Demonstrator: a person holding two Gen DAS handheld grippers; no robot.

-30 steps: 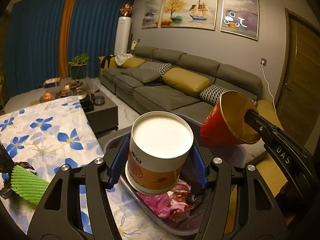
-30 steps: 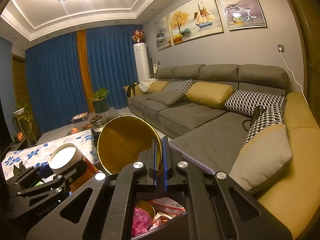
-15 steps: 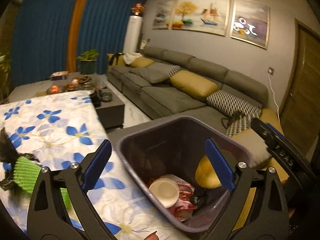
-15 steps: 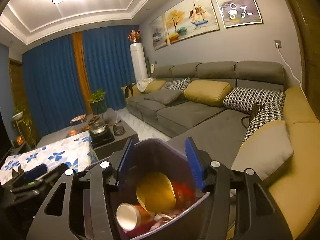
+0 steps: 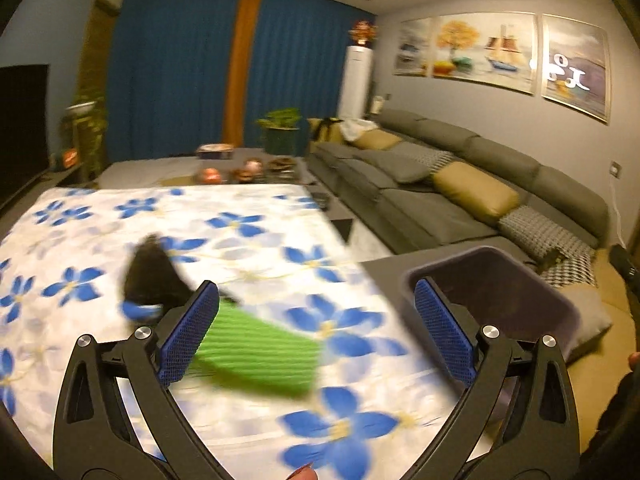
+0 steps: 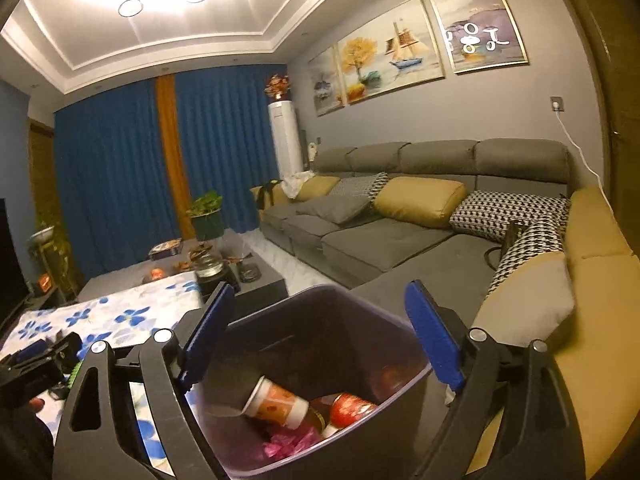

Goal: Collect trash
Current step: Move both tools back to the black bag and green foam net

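My left gripper (image 5: pixel 314 286) stands open above the flowered tablecloth (image 5: pixel 360 392), nothing between its fingers. Just in front of it lies a green foam net (image 5: pixel 256 356), with a black crumpled piece (image 5: pixel 150 276) behind it; both are blurred. The dark trash bin (image 5: pixel 500 256) stands at the table's right edge. My right gripper (image 6: pixel 320 288) hangs over the bin (image 6: pixel 320 328), its jaws opening and nothing between them. Inside the bin lie a white-and-orange paper cup (image 6: pixel 276 400), a red cup (image 6: pixel 352 406) and a pink wrapper (image 6: pixel 288 444).
A grey sofa (image 6: pixel 380 240) with yellow and patterned cushions runs along the right, close behind the bin. A dark coffee table (image 6: pixel 256 280) with a kettle and small items stands past the flowered table. Blue curtains and a potted plant (image 6: pixel 206 216) are at the back.
Both grippers let go: the paper cup and the red cup dropped into the bin. My left gripper then swung left from the bin toward the green net. The right one stayed over the bin, opening.
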